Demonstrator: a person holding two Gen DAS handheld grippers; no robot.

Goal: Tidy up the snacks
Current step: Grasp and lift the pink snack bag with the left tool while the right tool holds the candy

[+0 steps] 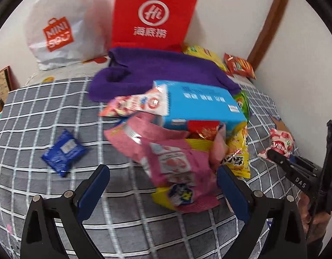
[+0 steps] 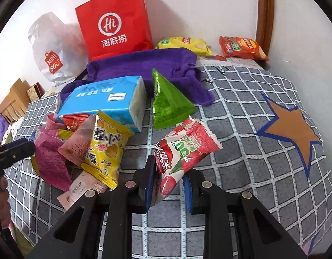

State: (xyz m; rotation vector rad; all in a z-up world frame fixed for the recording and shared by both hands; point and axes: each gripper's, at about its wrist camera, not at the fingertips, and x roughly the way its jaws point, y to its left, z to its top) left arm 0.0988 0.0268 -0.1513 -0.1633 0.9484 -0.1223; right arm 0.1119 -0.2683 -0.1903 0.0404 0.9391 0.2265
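- The red pouch (image 2: 183,146) sits clamped between the fingers of the right tool (image 2: 169,185), lifted off the bed (image 2: 263,161) and tilted so its top points toward 2 o'clock; in the left view the same red pouch (image 1: 278,143) shows at 3 o'clock, held at the tip of that tool (image 1: 280,157).
- The left tool (image 1: 163,185) hangs with its fingers wide apart, one on each side of the pink bag (image 1: 172,161), gripping nothing that I can see.
- The pink bag lies on top of the snack pile at the middle of the bed; a yellow bag (image 1: 239,151) touches it at its 3 o'clock side.
- A blue box (image 1: 200,103) rests at 12 o'clock of the pink bag, with a red-white packet (image 1: 140,104) leaning on its left end.
- A green pouch (image 2: 168,105) stands upright just beside the box's right end, at 11 o'clock of the red pouch.
- A small blue packet (image 1: 62,153) lies alone at 9 o'clock of the pile, well apart from it.
- A purple cloth (image 2: 144,69) spreads behind the box.
- A red paper bag (image 2: 114,26) and a white plastic bag (image 2: 51,51) stand at the wall at 12 o'clock.
- A yellow chip bag (image 2: 185,43) and an orange chip bag (image 2: 241,47) lie at 1 o'clock near the wall.
- The bed cover is grey check with an orange star (image 2: 291,129) at 3 o'clock.
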